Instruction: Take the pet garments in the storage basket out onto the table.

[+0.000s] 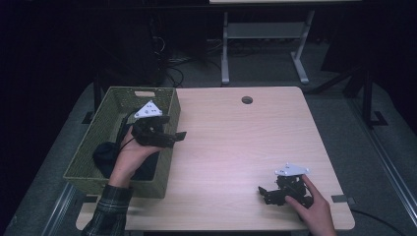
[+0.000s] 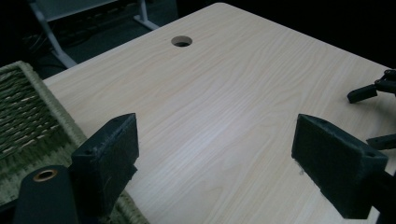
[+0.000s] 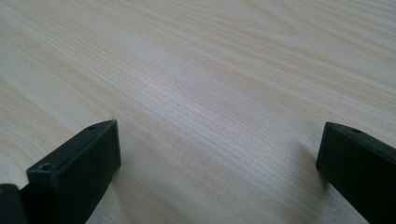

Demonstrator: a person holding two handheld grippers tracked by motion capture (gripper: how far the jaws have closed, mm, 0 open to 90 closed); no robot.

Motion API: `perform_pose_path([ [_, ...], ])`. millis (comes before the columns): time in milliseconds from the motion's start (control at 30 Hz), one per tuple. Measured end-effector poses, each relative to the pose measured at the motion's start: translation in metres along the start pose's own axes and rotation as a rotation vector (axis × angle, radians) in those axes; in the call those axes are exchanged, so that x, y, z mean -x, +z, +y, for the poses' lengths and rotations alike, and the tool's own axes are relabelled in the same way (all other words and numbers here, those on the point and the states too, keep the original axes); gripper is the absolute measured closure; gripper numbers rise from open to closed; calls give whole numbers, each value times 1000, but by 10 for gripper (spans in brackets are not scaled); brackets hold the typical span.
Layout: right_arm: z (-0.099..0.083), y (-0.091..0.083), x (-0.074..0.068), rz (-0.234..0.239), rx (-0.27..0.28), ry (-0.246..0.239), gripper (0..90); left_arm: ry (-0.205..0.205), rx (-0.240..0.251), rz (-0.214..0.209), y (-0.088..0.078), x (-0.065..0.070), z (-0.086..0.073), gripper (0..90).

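Observation:
My left gripper [image 1: 177, 137] hangs over the right rim of a green woven basket [image 1: 137, 89] and points right across the table; its jaws stand wide apart with nothing between them. In the left gripper view the left gripper [image 2: 215, 140] frames bare wood, with the basket [image 2: 28, 112] at its left. A dark cloth [image 1: 105, 155] lies inside the basket, partly hidden by the hand. My right gripper [image 1: 264, 194] rests low near the table's front right, pointing left, open and empty. In its own view the right gripper [image 3: 219, 140] sits just above the wood.
The light wooden table [image 1: 236, 142] has a round cable hole [image 1: 247, 100] near its far edge, also seen as the hole [image 2: 181, 41]. The right gripper [image 2: 373, 116] shows at the far right of the left gripper view. Another table's white legs [image 1: 225, 49] stand beyond.

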State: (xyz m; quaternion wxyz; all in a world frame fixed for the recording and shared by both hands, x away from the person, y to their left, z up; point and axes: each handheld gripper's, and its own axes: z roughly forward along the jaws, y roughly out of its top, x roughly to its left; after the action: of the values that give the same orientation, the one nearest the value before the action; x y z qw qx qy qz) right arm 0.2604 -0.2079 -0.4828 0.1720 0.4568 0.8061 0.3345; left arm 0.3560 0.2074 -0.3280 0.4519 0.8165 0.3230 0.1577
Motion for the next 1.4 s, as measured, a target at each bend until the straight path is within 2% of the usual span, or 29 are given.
perform_pose_path([
  [133,0,0,0,0,0,-1,0,-5,1,13,-4,-5,-1,144],
  [300,0,0,0,0,0,-1,0,-9,-8,55,-14,-16,-5,144],
  [567,0,0,0,0,-1,0,0,-29,-31,105,-21,-30,-13,144],
  [633,0,0,0,0,-1,0,0,-48,-34,131,-25,-37,-18,143],
  [700,0,0,0,0,-1,0,0,-51,-47,147,-28,-42,-21,144],
  [900,0,0,0,0,0,-1,0,-76,-55,176,-34,-51,-28,143],
  [1167,0,0,0,0,0,0,0,-96,-101,207,-37,-63,-41,143],
  [1400,0,0,0,0,0,0,0,-113,-162,233,-36,-74,-54,143],
])
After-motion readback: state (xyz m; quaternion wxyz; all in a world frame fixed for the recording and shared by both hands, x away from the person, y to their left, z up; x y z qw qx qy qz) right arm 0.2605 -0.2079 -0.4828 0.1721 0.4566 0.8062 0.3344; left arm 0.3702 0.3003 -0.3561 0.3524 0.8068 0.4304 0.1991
